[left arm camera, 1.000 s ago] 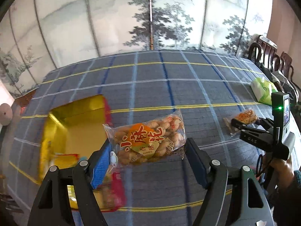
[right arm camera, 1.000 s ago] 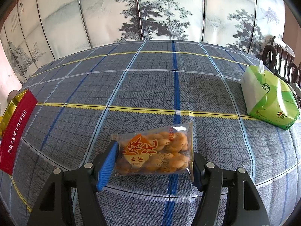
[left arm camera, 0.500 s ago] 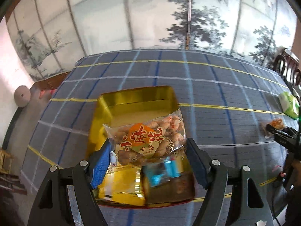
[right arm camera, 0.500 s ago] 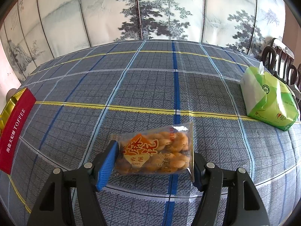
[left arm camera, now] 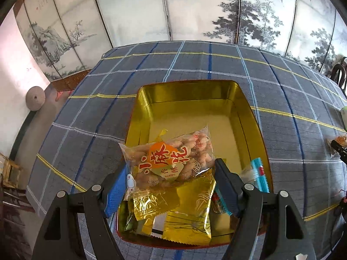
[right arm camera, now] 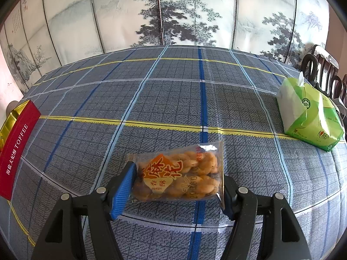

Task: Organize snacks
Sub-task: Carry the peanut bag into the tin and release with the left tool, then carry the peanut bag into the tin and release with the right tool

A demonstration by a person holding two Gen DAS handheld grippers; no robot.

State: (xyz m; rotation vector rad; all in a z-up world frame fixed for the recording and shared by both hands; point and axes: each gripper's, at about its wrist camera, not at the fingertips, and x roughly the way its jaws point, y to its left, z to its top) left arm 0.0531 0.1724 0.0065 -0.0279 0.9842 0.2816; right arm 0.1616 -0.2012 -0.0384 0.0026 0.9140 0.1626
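A table under a grey-blue plaid cloth [right arm camera: 173, 99] with yellow and blue lines carries everything. In the right wrist view, a clear packet of fried dough twists [right arm camera: 180, 173] lies on the cloth at about 6 o'clock, a green tissue pack [right arm camera: 310, 117] at 3 o'clock, and a red-sided toffee tin [right arm camera: 17, 149] at 9 o'clock. In the left wrist view the tin's gold inside [left arm camera: 190, 108] shows, open.
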